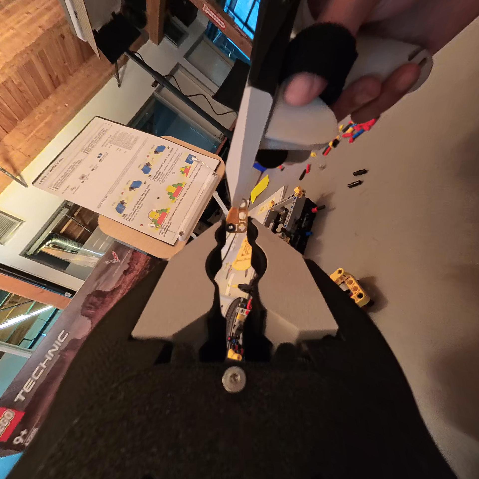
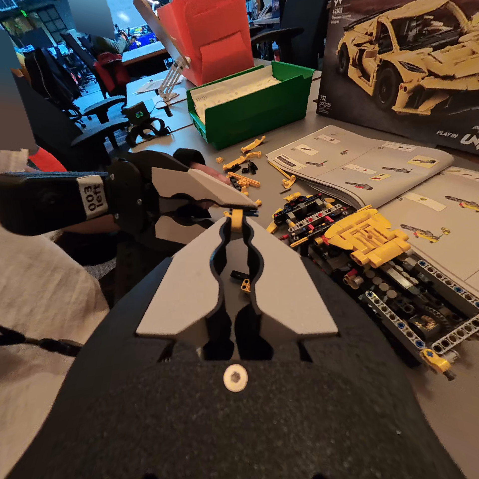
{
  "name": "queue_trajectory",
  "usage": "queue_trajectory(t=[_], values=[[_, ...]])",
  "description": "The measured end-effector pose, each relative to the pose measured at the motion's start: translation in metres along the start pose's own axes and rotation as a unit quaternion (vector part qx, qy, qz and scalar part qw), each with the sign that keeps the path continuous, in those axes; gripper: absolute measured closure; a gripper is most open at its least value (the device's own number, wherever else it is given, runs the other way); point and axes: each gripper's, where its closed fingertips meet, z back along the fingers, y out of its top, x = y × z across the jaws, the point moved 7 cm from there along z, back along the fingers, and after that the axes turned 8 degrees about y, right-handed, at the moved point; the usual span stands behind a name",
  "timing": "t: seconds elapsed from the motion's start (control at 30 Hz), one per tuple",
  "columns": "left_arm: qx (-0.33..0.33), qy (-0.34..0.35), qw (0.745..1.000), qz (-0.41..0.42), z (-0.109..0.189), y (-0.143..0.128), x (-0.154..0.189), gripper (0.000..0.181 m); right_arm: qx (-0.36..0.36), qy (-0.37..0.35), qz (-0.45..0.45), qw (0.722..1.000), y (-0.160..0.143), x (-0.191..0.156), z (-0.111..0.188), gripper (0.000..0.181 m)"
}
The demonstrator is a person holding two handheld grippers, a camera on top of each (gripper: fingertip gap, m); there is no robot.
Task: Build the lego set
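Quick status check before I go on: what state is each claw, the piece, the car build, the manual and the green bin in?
Right claw: shut on yellow piece.
Left claw: shut, tips at the same piece.
Car build: partly built, lying on the table.
Manual: open, flat.
Green bin: open-topped, white paper bags inside.
Set box: standing upright.

Set box [image 2: 399, 67], 1 o'clock in right wrist view: printed writing and numbers on front, not copied. Same box [image 1: 64, 324], 8 o'clock in left view: brand logo, lettering along side. White label [image 2: 92, 196] on left gripper [image 2: 255, 207]: printed characters. Instruction sheet [image 1: 129, 178] on stand: printed text. Open booklet [image 2: 363, 166] on counter [image 2: 440, 414]: step numbers.
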Motion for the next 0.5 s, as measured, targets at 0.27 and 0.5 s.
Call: queue_trajectory(t=[0.27, 0.5], values=[[-0.001, -0.022, 0.996, 0.085, -0.002, 0.002, -0.001, 0.163, 0.045, 0.032, -0.032, 0.998, -0.007, 0.005, 0.006, 0.174], [0.036, -0.228, 0.831, 0.507, -0.007, -0.001, -0.018, 0.157, 0.194, 0.102, -0.067, 0.973, -0.008, 0.01, 0.018, 0.175]])
